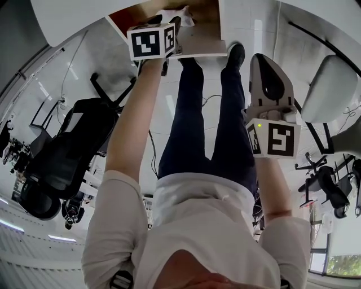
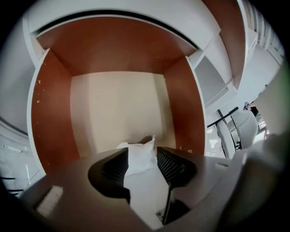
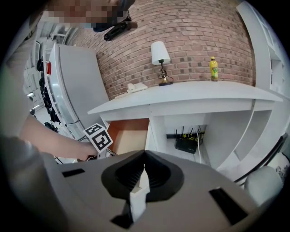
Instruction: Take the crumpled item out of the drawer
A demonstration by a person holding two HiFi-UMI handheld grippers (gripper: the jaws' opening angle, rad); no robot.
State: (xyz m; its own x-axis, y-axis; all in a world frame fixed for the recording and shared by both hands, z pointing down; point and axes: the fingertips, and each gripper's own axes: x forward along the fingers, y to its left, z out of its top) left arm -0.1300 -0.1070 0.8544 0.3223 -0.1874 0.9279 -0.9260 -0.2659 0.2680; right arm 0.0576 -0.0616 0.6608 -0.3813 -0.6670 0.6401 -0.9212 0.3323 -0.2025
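Observation:
The drawer (image 2: 115, 50) stands open, with red-brown walls and a cream floor. A white crumpled item (image 2: 138, 158) lies low over that floor near the front. My left gripper (image 2: 142, 156) reaches into the drawer, its jaws drawn in close and pressing the item's sides. From the head view, the left gripper (image 1: 169, 25) is at the drawer (image 1: 200, 48) with the white item (image 1: 176, 14) at its tip. My right gripper (image 1: 264, 62) hangs to the right of the person's legs. Its jaws meet, and the right gripper (image 3: 144, 170) holds nothing.
A white desk (image 3: 190, 93) against a brick wall carries a lamp (image 3: 159, 61) and a yellow bottle (image 3: 213, 69). Under it sit a router (image 3: 187, 144) and cables. Office chairs (image 1: 67, 152) stand to the left and a white chair (image 1: 333, 87) to the right.

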